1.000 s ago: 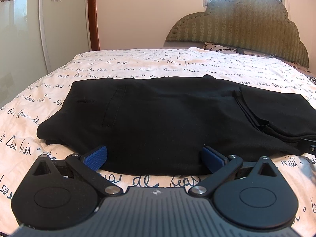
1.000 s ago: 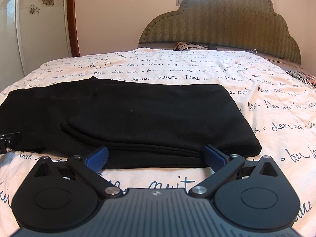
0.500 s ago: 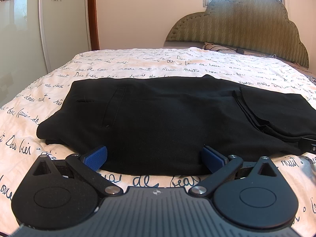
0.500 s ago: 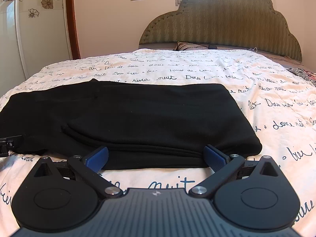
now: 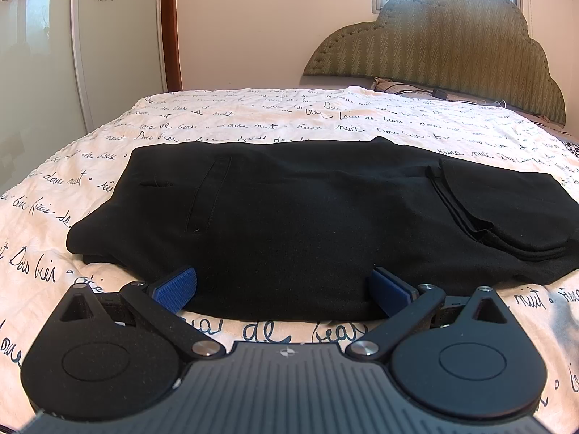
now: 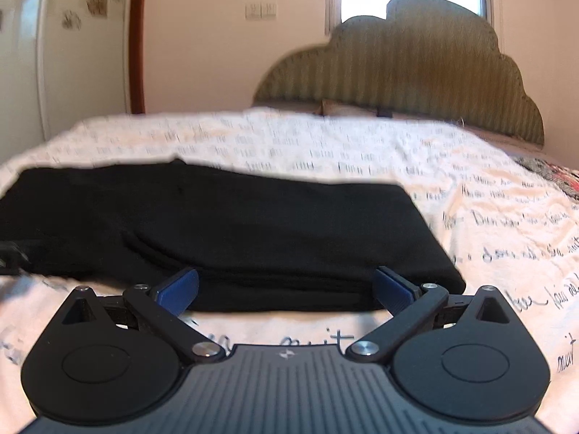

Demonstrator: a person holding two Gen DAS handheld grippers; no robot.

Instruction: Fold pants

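Black pants (image 5: 307, 217) lie folded across the bed, waist and pocket end to the left, the leg ends doubled back on top at the right (image 5: 506, 213). My left gripper (image 5: 284, 291) is open, its blue pads wide apart at the near edge of the cloth, holding nothing. In the right wrist view the same pants (image 6: 253, 231) show their folded right end. My right gripper (image 6: 286, 289) is open too, low at the near hem, with nothing between its fingers. This view is blurred.
The bed (image 5: 253, 119) wears a white cover printed with dark script. A green padded headboard (image 5: 452, 36) and a window stand behind it. A glass wardrobe door (image 5: 39, 72) runs along the left side. The other gripper's tip (image 6: 9, 253) shows at the left edge.
The right gripper has drawn back and tilted up, so its view blurs and shows more wall and window. The left gripper has barely moved. The pants lie as before.
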